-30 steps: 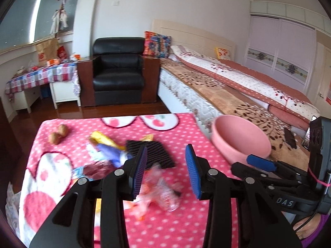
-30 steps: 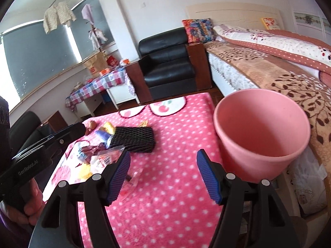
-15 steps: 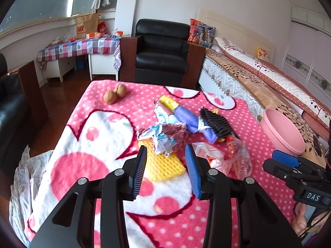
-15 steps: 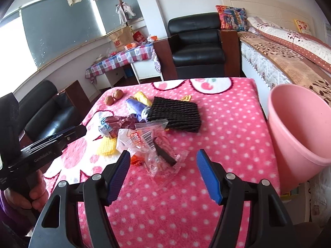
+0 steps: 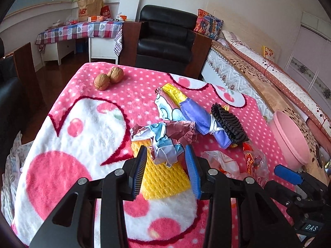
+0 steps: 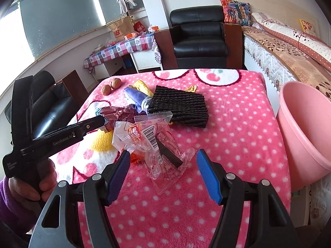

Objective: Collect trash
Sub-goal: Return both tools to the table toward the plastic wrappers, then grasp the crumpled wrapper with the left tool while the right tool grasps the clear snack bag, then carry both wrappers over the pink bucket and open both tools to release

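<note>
Approaching the trash heaped on the blanket (image 5: 82,124) beside the bin (image 6: 306,136), the left gripper (image 5: 165,165) was closing, still ungripped, around crumpled wrappers (image 5: 165,142), while the right gripper (image 6: 163,171) stayed released over a clear wrapper (image 6: 163,155); the next move probably required lowering and clamping.

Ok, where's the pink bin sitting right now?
The pink bin stands off the right edge of the polka-dot blanket, between it and the bed; in the left wrist view it shows at the far right.
</note>
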A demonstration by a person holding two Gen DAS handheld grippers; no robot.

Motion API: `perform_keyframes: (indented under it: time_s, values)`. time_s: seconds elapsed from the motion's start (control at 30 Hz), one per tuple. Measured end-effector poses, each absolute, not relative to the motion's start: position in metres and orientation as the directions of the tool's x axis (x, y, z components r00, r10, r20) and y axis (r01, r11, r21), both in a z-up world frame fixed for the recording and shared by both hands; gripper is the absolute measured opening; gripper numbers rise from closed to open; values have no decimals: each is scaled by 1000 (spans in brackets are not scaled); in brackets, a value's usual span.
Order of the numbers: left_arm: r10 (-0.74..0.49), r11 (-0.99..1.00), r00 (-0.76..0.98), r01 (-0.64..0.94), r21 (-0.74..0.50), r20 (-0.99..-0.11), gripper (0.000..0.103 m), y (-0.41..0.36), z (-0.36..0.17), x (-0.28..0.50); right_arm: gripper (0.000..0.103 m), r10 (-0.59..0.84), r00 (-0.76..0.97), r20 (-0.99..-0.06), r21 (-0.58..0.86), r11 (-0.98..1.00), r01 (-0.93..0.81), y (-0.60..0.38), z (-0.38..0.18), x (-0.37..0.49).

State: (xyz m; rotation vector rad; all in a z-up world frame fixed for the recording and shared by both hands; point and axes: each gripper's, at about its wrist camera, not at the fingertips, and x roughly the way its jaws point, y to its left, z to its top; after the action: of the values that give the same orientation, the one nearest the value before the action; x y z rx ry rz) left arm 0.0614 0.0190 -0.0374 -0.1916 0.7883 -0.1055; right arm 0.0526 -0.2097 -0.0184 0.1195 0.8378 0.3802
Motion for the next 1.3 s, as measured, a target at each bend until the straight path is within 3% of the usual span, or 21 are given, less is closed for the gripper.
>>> perform_keyframes:
  time_s: [0.1, 0.37, 0.47, 0.53, 0.57, 0.7, 1.3]
  values:
    - [-176, 974, 688, 19, -226, -704, 20, 21, -41, 66, 66, 373, 599, -709, 244, 926, -287, -205, -21, 56]
    - [-199, 970, 707, 44, -239, -679, 15, 25, -30, 54, 63, 377, 587, -716, 249, 924, -289, -202, -26, 61]
    - [-199, 970, 720, 48, -238, -665, 15, 27, -23, 47, 52, 381, 577, -723, 260, 923, -283, -203, -28, 64]
    - [-196, 970, 729, 48, -237, -656, 15, 29, -18, 43, 40, 374, 563, -737, 256, 925, -280, -202, -31, 67]
    - [-196, 970, 733, 48, -239, -651, 15, 29, -15, 41, 28, 374, 553, -745, 258, 925, -278, -202, -33, 68]
    - [-201, 968, 745, 53, -244, -636, 15, 30, -6, 34, 9, 402, 547, -734, 292, 915, -279, -206, -32, 66]
    - [-268, 959, 783, 159, -236, -561, 15, -12, 30, 28, 7, 404, 661, -632, 352, 910, -219, -256, 6, 44]
